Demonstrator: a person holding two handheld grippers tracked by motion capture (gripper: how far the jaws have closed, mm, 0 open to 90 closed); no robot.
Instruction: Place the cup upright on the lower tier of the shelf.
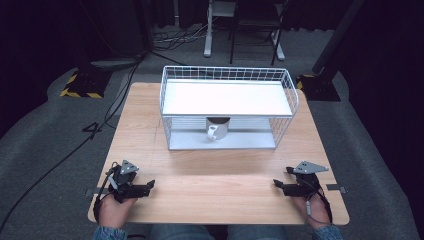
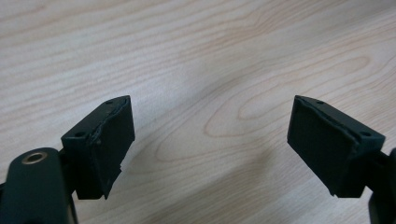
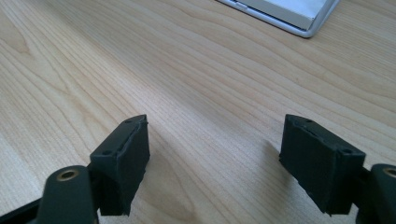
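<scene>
1. Sitting on the lower shelf of a white wire rack [image 1: 227,75] is a white mug [image 1: 217,130], handle turned toward the person.
2. The rack is standing at the far middle of the wooden surface [image 1: 150,125].
3. The left gripper [image 1: 148,186] is resting near the front left edge, jaws spread wide and gripping nothing.
4. The right gripper [image 1: 278,185] is lying near the front right edge, jaws likewise wide apart and empty, well apart from the rack.

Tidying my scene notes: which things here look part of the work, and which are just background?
Likely in play: mug on the lower shelf of the wire rack; left hand-held gripper and right hand-held gripper, both open; table.

Background: floor cables, chair.
</scene>
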